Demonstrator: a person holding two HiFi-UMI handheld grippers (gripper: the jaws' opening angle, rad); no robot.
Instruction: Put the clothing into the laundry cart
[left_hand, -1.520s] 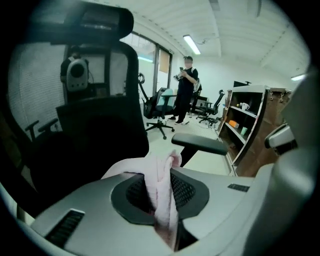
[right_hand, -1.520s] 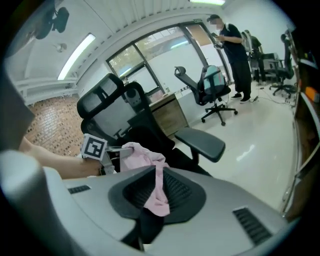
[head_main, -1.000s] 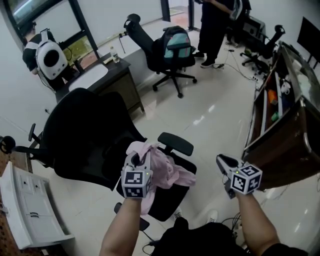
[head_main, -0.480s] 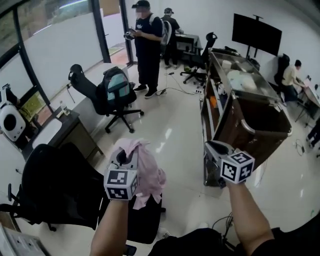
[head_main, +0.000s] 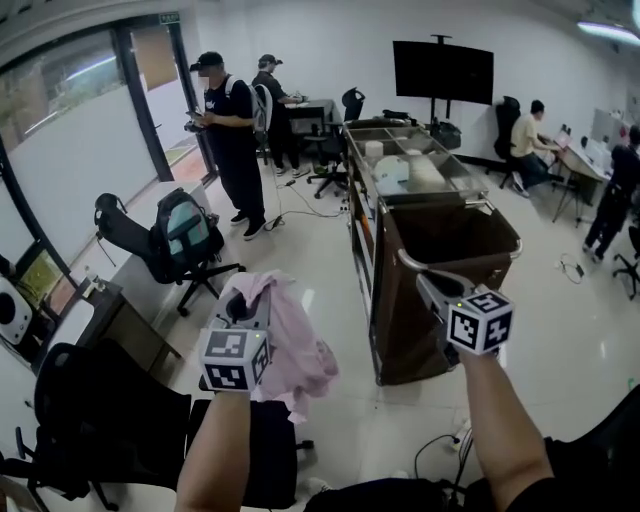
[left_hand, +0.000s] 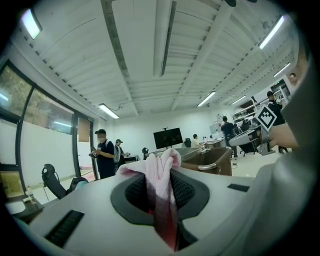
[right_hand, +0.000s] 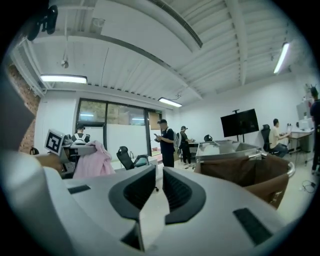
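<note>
A pink garment (head_main: 297, 345) hangs from my left gripper (head_main: 246, 306), which is shut on a fold of it; in the left gripper view the pink cloth (left_hand: 161, 167) fills the gap between the jaws. The brown laundry cart (head_main: 400, 262) stands ahead and to the right, its bag open at the top, and shows beyond the left jaws too as a brown cart (left_hand: 212, 162). My right gripper (head_main: 432, 288) is held up in front of the cart's near corner. Its jaws stand a narrow slit apart with nothing between them (right_hand: 156, 187). The cart's bag (right_hand: 250, 172) lies to its right.
A black office chair (head_main: 110, 420) is at the lower left, another chair with a teal backpack (head_main: 178, 240) further off. Two people stand at the back left (head_main: 228, 130). The cart's far end carries trays (head_main: 405, 165). Cables (head_main: 440, 450) lie on the glossy floor.
The view has swung from the black chair toward the laundry cart, which now stands straight ahead. Both grippers kept their hold and spacing; the pink garment still hangs from the left one.
</note>
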